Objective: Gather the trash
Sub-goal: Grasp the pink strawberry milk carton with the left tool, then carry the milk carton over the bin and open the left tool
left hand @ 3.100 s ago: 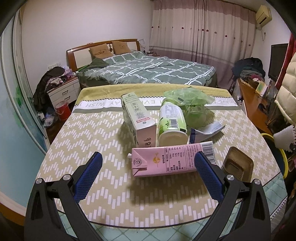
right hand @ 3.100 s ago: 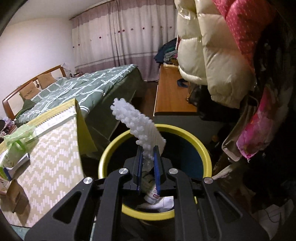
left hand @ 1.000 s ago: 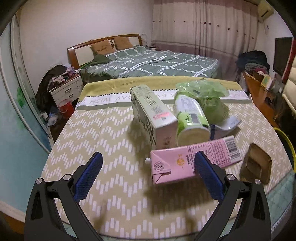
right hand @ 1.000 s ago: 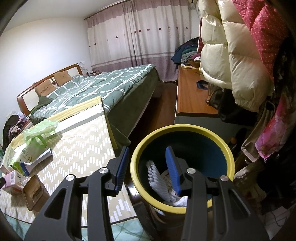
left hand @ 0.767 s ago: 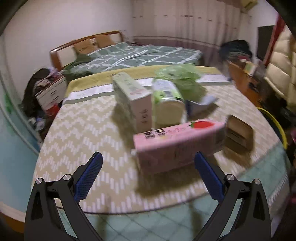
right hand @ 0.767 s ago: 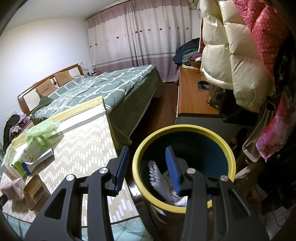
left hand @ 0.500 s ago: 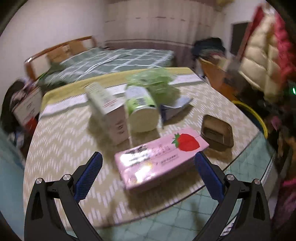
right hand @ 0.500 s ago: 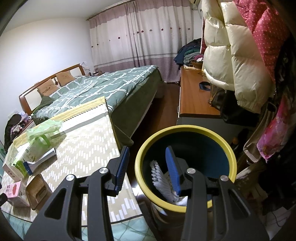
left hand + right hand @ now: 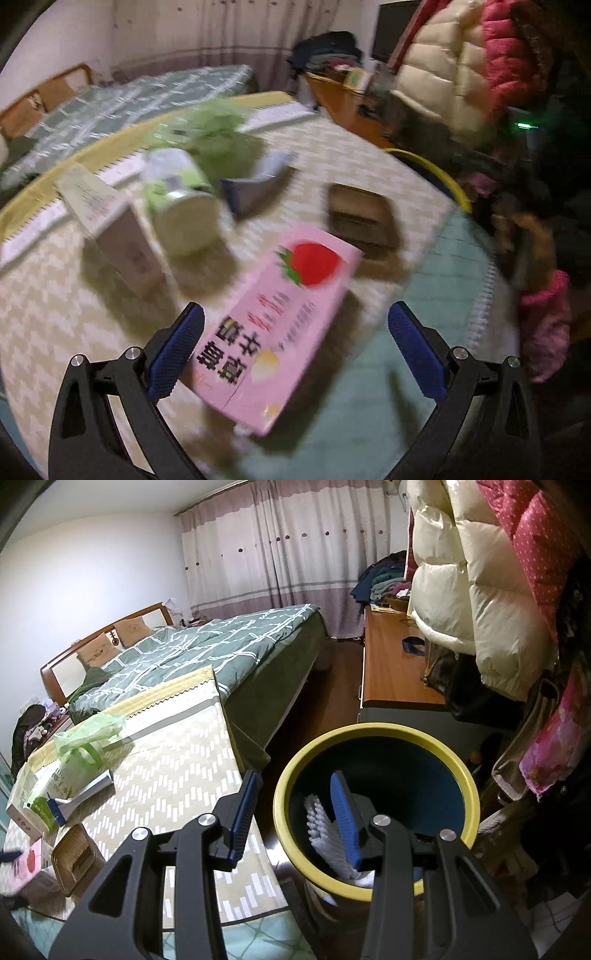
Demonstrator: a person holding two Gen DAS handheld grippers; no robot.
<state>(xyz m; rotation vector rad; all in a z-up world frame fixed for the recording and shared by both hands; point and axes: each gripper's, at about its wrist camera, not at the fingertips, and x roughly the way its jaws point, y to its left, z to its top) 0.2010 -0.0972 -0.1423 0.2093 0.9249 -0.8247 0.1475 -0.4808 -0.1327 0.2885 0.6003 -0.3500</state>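
Observation:
A pink strawberry milk carton (image 9: pixel 275 319) lies on the patterned table (image 9: pixel 44 310), between the wide-open fingers of my left gripper (image 9: pixel 295 350); the view is blurred. Behind it lie a brown tray (image 9: pixel 360 218), a green-white can (image 9: pixel 179 206), a white carton (image 9: pixel 114 221) and a green bag (image 9: pixel 214 136). My right gripper (image 9: pixel 295 812) is open and empty above the yellow-rimmed bin (image 9: pixel 373 734), with white bubbled foam (image 9: pixel 325 834) inside. The pink carton also shows in the right wrist view (image 9: pixel 27 862).
The bin's yellow rim (image 9: pixel 436 166) shows past the table's right edge. Jackets (image 9: pixel 480 590) hang close by the bin. A wooden desk (image 9: pixel 388 664) and a bed (image 9: pixel 207 650) stand beyond. The brown tray (image 9: pixel 74 856) sits near the table's edge.
My right gripper let the white foam drop into the bin and opened. My left gripper swung right around the table; the pink carton now shows its strawberry face between the fingers.

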